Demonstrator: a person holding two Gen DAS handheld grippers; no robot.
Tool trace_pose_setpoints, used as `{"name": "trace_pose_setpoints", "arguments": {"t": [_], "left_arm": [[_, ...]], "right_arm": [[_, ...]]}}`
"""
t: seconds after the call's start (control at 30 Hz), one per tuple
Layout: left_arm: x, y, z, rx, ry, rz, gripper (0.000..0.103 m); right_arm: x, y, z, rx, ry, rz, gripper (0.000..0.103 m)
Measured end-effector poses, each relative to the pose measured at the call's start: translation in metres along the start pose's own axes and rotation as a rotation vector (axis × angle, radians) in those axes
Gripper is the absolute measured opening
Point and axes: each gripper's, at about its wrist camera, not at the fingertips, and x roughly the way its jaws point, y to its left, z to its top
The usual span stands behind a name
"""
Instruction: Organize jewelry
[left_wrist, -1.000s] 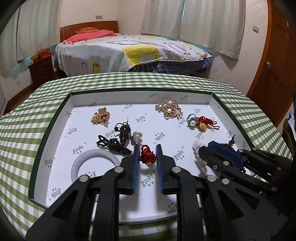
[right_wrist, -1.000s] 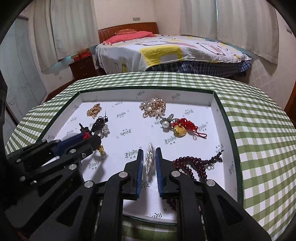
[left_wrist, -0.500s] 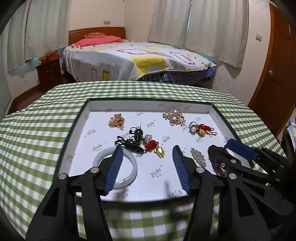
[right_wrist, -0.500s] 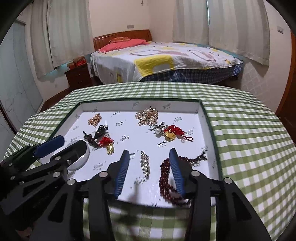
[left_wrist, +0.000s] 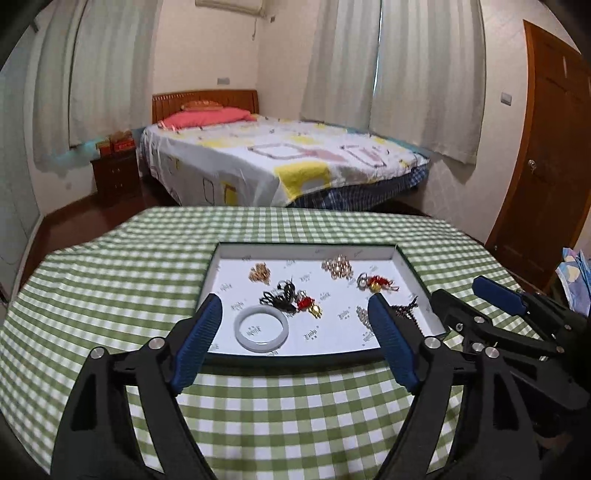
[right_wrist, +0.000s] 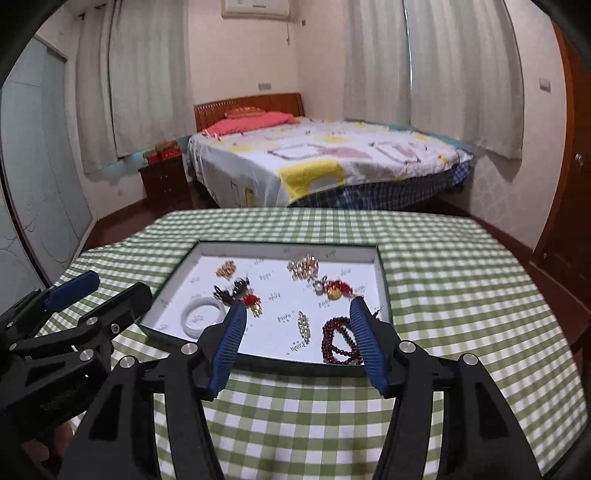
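Nearest, bottom of left wrist view: left tool (left_wrist: 294, 321), jaws spread wide, just been opening, nothing btwn the blue pads. Same in right wrist view: right tool (right_wrist: 298, 325), jaws apart, also just been opening, nothing gripped (bits of jewelry show in the gap, but lie in the tray beyond).

Under both: surface (left_wrist: 110, 280) w/ green-white check cloth. At centre of frame: shallow white tray (left_wrist: 229, 254) w/ dark green rim, all jewelry inside it.

Near edge of tray, lower left: white bangle (left_wrist: 261, 328), lying flat. Lower right in right wrist view: dark red bead string (right_wrist: 338, 341), coiled, partly behind right pad. Just left of it: slim rhinestone piece (right_wrist: 303, 323).

Mid tray: red-and-gold charm (left_wrist: 308, 305) touching a black tangle (left_wrist: 279, 295) (exact type of piece unclear).

Far side of tray: small gold chain heap (left_wrist: 259, 273) at upper left, pearl-and-gold cluster (left_wrist: 337, 266) at upper centre, red knot charm w/ pearl (left_wrist: 376, 282) to the right.

Beyond surface, upper half of frame: bed (left_wrist: 280, 166) w/ patterned sheet, pale curtains (left_wrist: 399, 74), wooden door (left_wrist: 546, 147) at right edge.
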Motion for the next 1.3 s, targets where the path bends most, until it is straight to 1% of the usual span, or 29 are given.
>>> {"name": "trace_pose_setpoints", "arguments": {"t": [0.07,0.13,0.23,0.37,0.53,1.07,1.3], "left_arm": [[-0.016,0.001,0.003,-0.003,-0.024,0.004,0.081],[-0.03,0.002,0.006,-0.009,-0.043,0.014,0.085],[-0.049,0.002,0.008,-0.01,-0.07,0.02,0.086],[-0.066,0.002,0.011,-0.004,-0.1,0.029,0.086],[-0.077,0.003,0.01,-0.006,-0.116,0.037,0.086],[-0.096,0.014,0.005,-0.027,-0.142,0.06,0.086],[-0.105,0.015,0.005,-0.034,-0.162,0.067,0.09]], "right_arm": [[-0.013,0.002,0.003,-0.002,-0.022,-0.001,0.057],[-0.028,0.003,0.006,-0.004,-0.044,0.002,0.057],[-0.045,0.006,0.009,-0.013,-0.073,0.004,0.058],[-0.062,0.009,0.011,-0.023,-0.102,0.004,0.058],[-0.077,0.012,0.011,-0.034,-0.129,-0.002,0.058],[-0.091,0.016,0.009,-0.043,-0.155,-0.009,0.058],[-0.094,0.018,0.009,-0.047,-0.166,-0.005,0.058]]}}
